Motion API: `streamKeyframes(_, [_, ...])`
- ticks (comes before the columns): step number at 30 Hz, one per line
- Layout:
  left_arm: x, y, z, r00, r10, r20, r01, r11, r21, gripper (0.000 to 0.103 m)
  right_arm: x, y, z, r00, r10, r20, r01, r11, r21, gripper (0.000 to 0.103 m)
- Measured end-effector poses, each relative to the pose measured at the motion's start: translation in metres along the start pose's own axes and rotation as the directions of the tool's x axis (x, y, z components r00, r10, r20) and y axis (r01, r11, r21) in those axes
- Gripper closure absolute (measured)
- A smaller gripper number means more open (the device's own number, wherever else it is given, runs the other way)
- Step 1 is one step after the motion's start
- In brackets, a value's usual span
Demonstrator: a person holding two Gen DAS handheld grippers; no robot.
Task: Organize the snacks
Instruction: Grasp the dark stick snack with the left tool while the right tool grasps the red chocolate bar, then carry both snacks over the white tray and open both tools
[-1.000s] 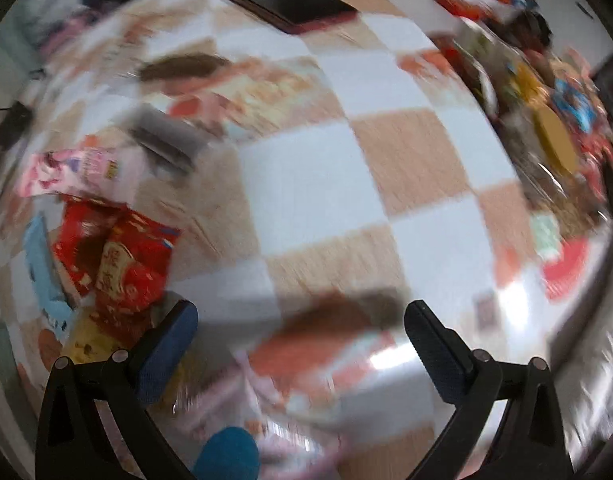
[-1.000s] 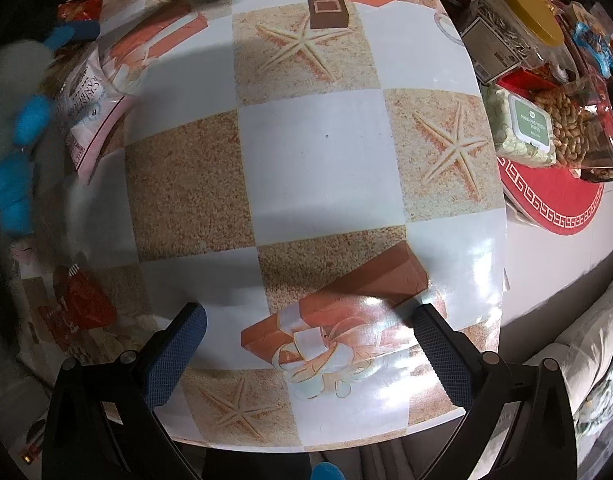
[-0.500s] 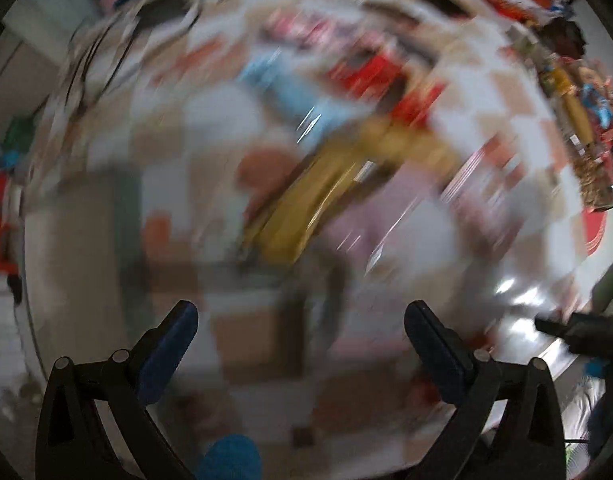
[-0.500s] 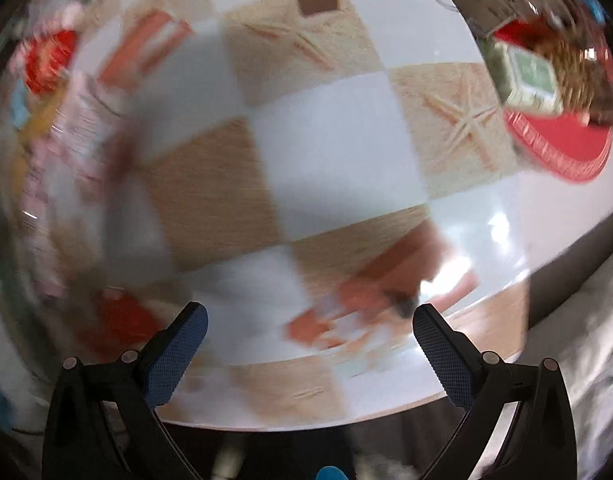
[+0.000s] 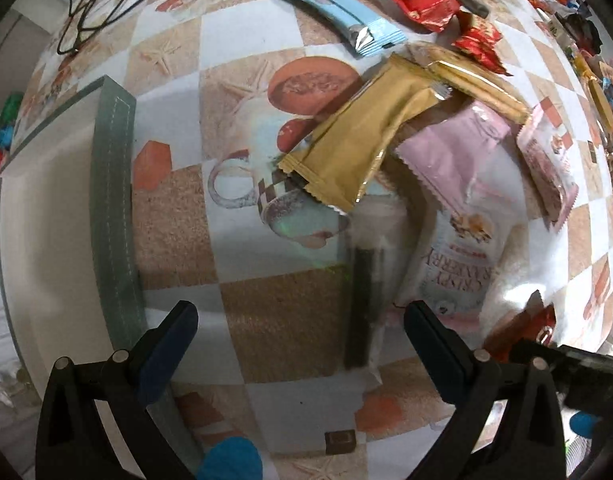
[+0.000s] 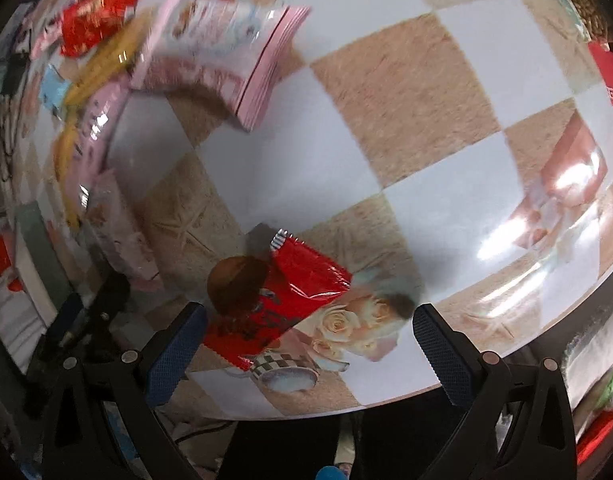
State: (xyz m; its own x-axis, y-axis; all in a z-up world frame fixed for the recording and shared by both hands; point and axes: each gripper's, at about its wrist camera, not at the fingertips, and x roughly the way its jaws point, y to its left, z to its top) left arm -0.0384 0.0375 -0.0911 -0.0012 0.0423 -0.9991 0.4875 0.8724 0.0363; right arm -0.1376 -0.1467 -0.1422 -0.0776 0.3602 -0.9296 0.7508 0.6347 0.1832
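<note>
Snack packets lie on a checked tablecloth. In the left wrist view a gold packet (image 5: 362,136), a pink packet (image 5: 454,160), a white-and-pink strawberry bag (image 5: 454,256) and a light blue packet (image 5: 338,16) spread ahead of my open left gripper (image 5: 302,340), which holds nothing. A grey-green box (image 5: 110,184) with a pale inside stands at the left. In the right wrist view a red packet (image 6: 282,304) lies just ahead of my open right gripper (image 6: 310,344), near its left finger. The strawberry bag (image 6: 222,56) sits further off, blurred.
Black cables (image 5: 94,4) lie at the far left of the table. Red wrappers (image 5: 422,4) and more snacks crowd the far right edge. A red mat (image 6: 610,72) sits at the right. The table edge (image 6: 426,396) runs close below the right gripper.
Both grippers have swung left across the table. The left view now faces the packet pile and the box; the right view now has the red packet close in front.
</note>
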Motion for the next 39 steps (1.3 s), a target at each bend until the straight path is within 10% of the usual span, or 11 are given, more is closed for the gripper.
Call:
streamKeyframes(16, [0.011, 0.003, 0.02, 0.996, -0.035, -0.086, 0.034, 0.999, -0.008, 0.001, 0.039, 0.045, -0.015, 0.974, -0.225, 0.023, 0.225, 0.959, -0.173, 0.0])
streamKeyframes(19, [0.001, -0.004, 0.021, 0.997, -0.041, -0.062, 0.043, 0.999, 0.019, 0.014, 0.042, 0.065, -0.032, 0.967, -0.245, 0.062, 0.253, 0.936, -0.244, 0.021])
streamKeyframes(23, [-0.01, -0.019, 0.02, 0.998, -0.05, -0.038, 0.054, 0.994, 0.095, 0.053, 0.037, 0.081, -0.042, 0.96, -0.256, 0.111, 0.279, 0.905, -0.321, 0.079])
streamKeyframes(25, [-0.013, -0.02, 0.021, 0.994, -0.093, -0.049, 0.097, 0.989, 0.108, 0.087, 0.037, 0.085, -0.044, 0.965, -0.241, 0.104, 0.263, 0.899, -0.349, 0.08])
streamKeyframes(39, [-0.065, 0.024, -0.003, 0.976, -0.216, 0.03, 0.212, 0.972, 0.097, 0.087, -0.013, 0.077, -0.038, 0.994, -0.038, 0.101, 0.074, 0.92, -0.385, 0.081])
